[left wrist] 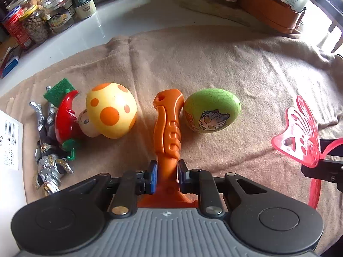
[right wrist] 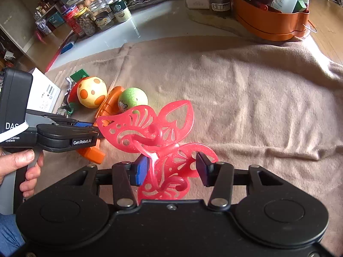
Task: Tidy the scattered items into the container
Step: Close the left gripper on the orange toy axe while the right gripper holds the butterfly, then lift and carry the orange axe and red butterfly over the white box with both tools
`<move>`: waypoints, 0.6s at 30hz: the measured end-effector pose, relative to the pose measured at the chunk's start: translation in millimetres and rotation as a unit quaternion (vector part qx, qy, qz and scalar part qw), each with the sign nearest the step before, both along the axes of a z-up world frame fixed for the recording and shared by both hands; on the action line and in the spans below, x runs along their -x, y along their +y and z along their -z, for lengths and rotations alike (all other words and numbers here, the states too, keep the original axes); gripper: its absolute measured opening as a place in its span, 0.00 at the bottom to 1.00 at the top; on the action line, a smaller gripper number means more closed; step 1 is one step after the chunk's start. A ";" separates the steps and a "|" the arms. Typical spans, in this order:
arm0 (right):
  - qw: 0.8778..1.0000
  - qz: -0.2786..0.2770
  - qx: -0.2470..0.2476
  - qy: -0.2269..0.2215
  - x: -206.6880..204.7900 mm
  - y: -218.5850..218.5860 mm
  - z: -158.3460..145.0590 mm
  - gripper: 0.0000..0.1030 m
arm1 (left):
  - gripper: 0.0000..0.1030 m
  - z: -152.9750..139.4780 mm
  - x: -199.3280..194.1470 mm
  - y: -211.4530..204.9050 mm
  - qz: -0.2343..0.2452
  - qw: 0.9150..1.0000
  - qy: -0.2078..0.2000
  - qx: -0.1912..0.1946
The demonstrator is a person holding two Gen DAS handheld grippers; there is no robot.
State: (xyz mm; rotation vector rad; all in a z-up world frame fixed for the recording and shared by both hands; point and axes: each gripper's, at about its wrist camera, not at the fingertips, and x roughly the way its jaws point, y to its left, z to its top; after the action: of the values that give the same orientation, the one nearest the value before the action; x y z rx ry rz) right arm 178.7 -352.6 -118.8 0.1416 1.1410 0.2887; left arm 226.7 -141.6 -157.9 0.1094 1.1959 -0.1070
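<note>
Jaws of your left gripper (left wrist: 167, 171) clamp the orange handle (left wrist: 168, 124); your right gripper (right wrist: 171, 168) holds the butterfly (right wrist: 150, 128) between its jaws.

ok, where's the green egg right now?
In the left wrist view the green egg lies on the tan blanket just right of centre, against the orange toy handle that the left hand-held gripper clamps; the mushroom toy lies beyond the handle.
</note>
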 end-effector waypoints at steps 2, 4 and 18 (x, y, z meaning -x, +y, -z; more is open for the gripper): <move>1.000 0.000 0.002 -0.003 0.3 0.6 -1.9 0.47 | 0.18 -6.8 5.1 1.1 0.000 1.000 -0.006 0.004; 1.000 0.001 0.002 -0.007 0.9 0.7 -3.7 0.47 | 0.18 -13.7 10.0 3.1 -0.001 1.000 -0.012 0.009; 0.999 0.001 0.001 -0.040 1.3 14.3 -29.7 0.47 | 0.17 -66.9 51.1 32.8 -0.036 0.998 -0.050 0.028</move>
State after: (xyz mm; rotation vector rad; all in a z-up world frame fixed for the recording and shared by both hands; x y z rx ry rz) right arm 177.4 -338.3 -89.0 0.1274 1.0613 0.2886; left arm 175.6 -108.7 -91.0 0.0224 1.0941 -0.0714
